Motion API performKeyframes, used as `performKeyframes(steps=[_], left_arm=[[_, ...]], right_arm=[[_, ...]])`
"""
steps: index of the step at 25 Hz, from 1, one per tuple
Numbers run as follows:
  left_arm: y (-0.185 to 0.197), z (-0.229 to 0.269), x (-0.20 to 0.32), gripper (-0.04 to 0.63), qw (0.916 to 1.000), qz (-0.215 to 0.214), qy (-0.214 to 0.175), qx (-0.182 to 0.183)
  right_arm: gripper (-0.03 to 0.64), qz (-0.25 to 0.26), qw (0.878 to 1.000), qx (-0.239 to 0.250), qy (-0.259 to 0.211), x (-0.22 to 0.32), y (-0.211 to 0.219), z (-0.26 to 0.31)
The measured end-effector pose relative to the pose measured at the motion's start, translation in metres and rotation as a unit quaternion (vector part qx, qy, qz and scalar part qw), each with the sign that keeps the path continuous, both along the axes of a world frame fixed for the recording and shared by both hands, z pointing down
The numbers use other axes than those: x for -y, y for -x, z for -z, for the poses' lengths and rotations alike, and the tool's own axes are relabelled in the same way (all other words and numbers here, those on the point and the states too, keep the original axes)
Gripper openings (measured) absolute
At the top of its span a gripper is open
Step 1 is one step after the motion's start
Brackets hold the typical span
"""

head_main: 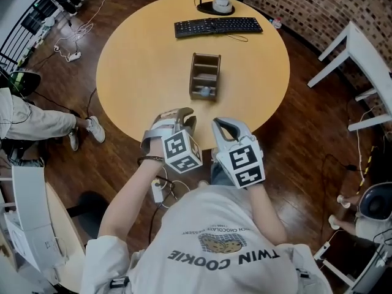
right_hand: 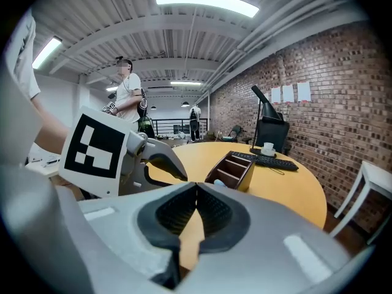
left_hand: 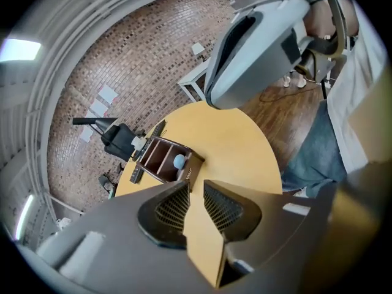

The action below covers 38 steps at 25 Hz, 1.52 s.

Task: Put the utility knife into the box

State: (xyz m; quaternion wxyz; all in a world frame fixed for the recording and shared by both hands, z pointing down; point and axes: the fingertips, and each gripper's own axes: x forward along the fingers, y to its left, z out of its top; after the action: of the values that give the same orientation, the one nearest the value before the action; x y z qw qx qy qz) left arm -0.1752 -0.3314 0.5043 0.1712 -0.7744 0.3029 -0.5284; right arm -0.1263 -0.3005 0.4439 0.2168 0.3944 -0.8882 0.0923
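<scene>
1. the round wooden bench [head_main: 141, 60] fills the upper middle of the head view, and the brown box [head_main: 205, 72] stands near its centre, divided into compartments.
2. the utility knife [head_main: 204, 92] is inside the box, in the compartment at the lower end in the frame, the end nearest the claws. only its pale blue tip shows above the wall.
3. the left claw [head_main: 184, 116] sits in the lower middle of the head view at the bench's near edge, well apart from the box. in the left gripper view its jaws stand slightly apart with only bare bench showing between them, so it grips nothing.
4. the right claw [head_main: 220, 125] is just to the right of it, also at the near edge. in the right gripper view its jaw tips meet, closed on nothing.
5. each claw's marker cube [head_main: 182, 152] lies below the jaws in the frame, one patterned face turned up.
6. a black keyboard [head_main: 217, 26] lies along the upper part of the bench, with a white cup [head_main: 222, 3] just above it at the top edge.
7. in the right gripper view the box [right_hand: 236, 167] sits right of centre just above the jaws, with the knife's blue tip [right_hand: 219, 182] at its near end.
8. a white table [head_main: 361, 54] stands at the right edge on the dark wood floor [head_main: 294, 139].
</scene>
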Motion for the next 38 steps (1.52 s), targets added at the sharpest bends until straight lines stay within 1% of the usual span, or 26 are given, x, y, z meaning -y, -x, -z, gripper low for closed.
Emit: performKeyframes(steps=[4, 6, 10, 12, 16, 19, 22, 27, 29, 31, 38], left_arm=[[0.005, 0.008, -0.028, 0.057, 0.9995, 0.016, 0.0, -0.028], [0.008, 0.012, -0.038, 0.057, 0.9987, 0.025, 0.001, -0.043], [0.011, 0.02, -0.055, 0.045, 0.9952, 0.055, 0.004, -0.081], [0.009, 0.026, -0.06, 0.043, 0.9923, 0.071, 0.004, -0.101], [0.006, 0.035, -0.076, 0.032, 0.9868, 0.095, 0.0, -0.131], [0.001, 0.042, -0.086, 0.025, 0.9799, 0.12, -0.001, -0.16], [-0.012, 0.048, -0.097, 0.017, 0.9732, 0.142, -0.005, -0.181], [-0.045, 0.048, -0.113, 0.011, 0.9648, 0.172, -0.003, -0.199], [-0.06, 0.049, -0.121, 0.009, 0.9597, 0.186, -0.003, -0.21], [-0.073, 0.051, -0.129, 0.009, 0.9527, 0.202, -0.004, -0.227], [-0.109, 0.056, -0.159, 0.008, 0.9205, 0.263, -0.015, -0.289]], right_arm=[[0.002, 0.007, 1.0, -0.003, -0.002, -0.022, 0.008, 0.001], [0.002, 0.01, 1.0, -0.005, -0.004, -0.03, 0.012, 0.003], [0.002, 0.025, 1.0, -0.012, -0.008, -0.043, 0.015, 0.007], [0.002, 0.029, 0.999, -0.012, -0.015, -0.046, 0.013, 0.012], [0.002, 0.032, 0.999, -0.001, -0.034, -0.056, 0.012, 0.023], [0.002, 0.046, 0.998, 0.004, -0.039, -0.065, 0.01, 0.027], [0.002, 0.059, 0.997, 0.01, -0.038, -0.074, 0.001, 0.028], [0.002, 0.075, 0.997, 0.025, -0.027, -0.085, -0.031, 0.024], [0.002, 0.08, 0.996, 0.034, -0.021, -0.09, -0.044, 0.022], [0.002, 0.087, 0.995, 0.041, -0.015, -0.098, -0.055, 0.02], [0.002, 0.108, 0.992, 0.063, 0.014, -0.126, -0.09, 0.01]])
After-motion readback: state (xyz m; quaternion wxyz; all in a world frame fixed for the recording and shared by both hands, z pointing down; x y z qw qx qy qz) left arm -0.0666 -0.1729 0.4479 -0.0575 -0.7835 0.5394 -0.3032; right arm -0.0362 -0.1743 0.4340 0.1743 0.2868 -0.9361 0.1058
